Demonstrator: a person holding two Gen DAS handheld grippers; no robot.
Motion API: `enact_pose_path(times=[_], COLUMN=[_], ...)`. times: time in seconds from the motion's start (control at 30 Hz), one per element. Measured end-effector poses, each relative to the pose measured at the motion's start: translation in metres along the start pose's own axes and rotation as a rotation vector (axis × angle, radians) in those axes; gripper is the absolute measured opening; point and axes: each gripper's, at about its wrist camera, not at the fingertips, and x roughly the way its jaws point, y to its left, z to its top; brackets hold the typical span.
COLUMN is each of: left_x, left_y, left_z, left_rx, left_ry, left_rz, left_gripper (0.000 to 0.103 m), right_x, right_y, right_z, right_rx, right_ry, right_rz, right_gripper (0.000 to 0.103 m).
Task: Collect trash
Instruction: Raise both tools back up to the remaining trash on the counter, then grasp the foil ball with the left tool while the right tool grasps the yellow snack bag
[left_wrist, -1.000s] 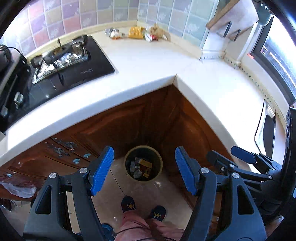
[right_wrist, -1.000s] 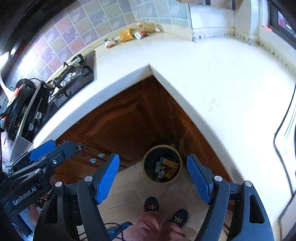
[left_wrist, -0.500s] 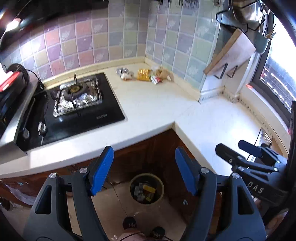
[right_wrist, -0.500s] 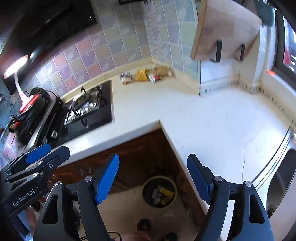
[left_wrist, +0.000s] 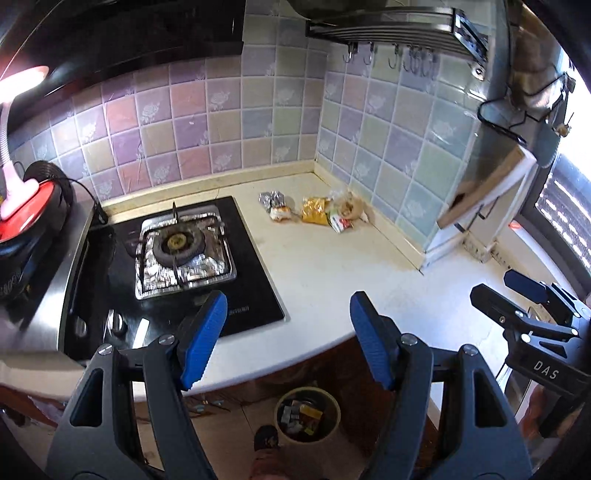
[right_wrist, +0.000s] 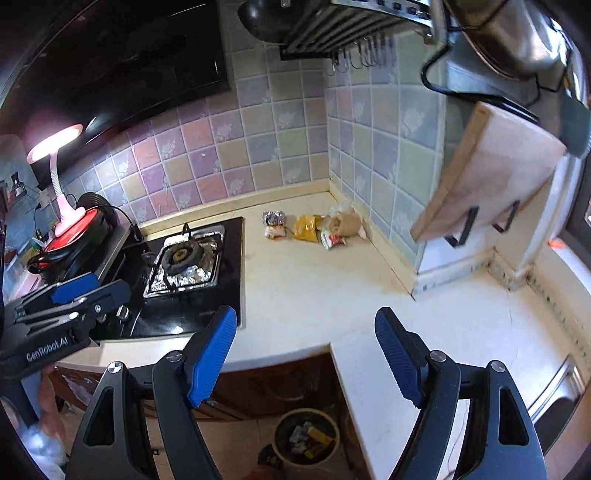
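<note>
Several pieces of trash lie in the far corner of the white counter (left_wrist: 325, 266): a foil wrapper (left_wrist: 271, 199) (right_wrist: 272, 218), a small bun-like packet (left_wrist: 280, 213) (right_wrist: 275, 231), a yellow bag (left_wrist: 316, 210) (right_wrist: 307, 228), a red-and-white packet (left_wrist: 341, 223) (right_wrist: 332, 240) and a brown crumpled bag (left_wrist: 349, 207) (right_wrist: 343, 221). My left gripper (left_wrist: 288, 317) (right_wrist: 62, 299) is open and empty above the counter's front edge. My right gripper (right_wrist: 306, 336) (left_wrist: 528, 291) is open and empty too. On the floor below stands a round bin (left_wrist: 307, 413) (right_wrist: 307, 435) holding several wrappers.
A black gas hob (left_wrist: 173, 273) with a foil-lined burner (left_wrist: 181, 247) sits left of the trash. A pink lamp (right_wrist: 61, 184) stands on a red-topped appliance (left_wrist: 26, 206) at far left. A cutting board (right_wrist: 487, 173) leans on the right wall; a hook rack (left_wrist: 391, 33) hangs overhead. A shoe (left_wrist: 266, 437) shows by the bin.
Both grippers have risen from near cabinet height to above the counter and tilted up, so the hob, tiled wall and trash corner now fill the views. Both stayed open.
</note>
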Motion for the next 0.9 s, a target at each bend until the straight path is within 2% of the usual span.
enact_pose_path(times=[0.17, 0.3, 0.53, 0.67, 0.9], left_x=[0.032, 0.072, 0.193, 0.271, 0.392], left_y=[0.027, 0.042, 0.063, 0.061, 0.047], left_z=[0.071, 0.125, 0.196, 0.215, 0.216], left_rx=[0.049, 0.109, 0.144, 0.137, 0.091], left_ry=[-0.014, -0.009, 0.117, 0.191, 0.292], left_rz=[-0.032, -0.053, -0.134, -0.183, -0.211], left_gripper=[0.067, 0.067, 0.067, 0.067, 0.067], right_x=[0.04, 0.088, 0.213, 0.289, 0.417], right_y=[0.015, 0.032, 0.042, 0.031, -0.012], right_z=[0.063, 0.12, 0.199, 0.218, 0.227], right_rx=[-0.022, -0.019, 0.038, 0.108, 0.25], right_ry=[0.004, 0.009, 0.11, 0.178, 0.289], right_rz=[0.0, -0.014, -0.031, -0.022, -0.024], right_gripper=[0.079, 0.079, 0.079, 0.079, 0.076])
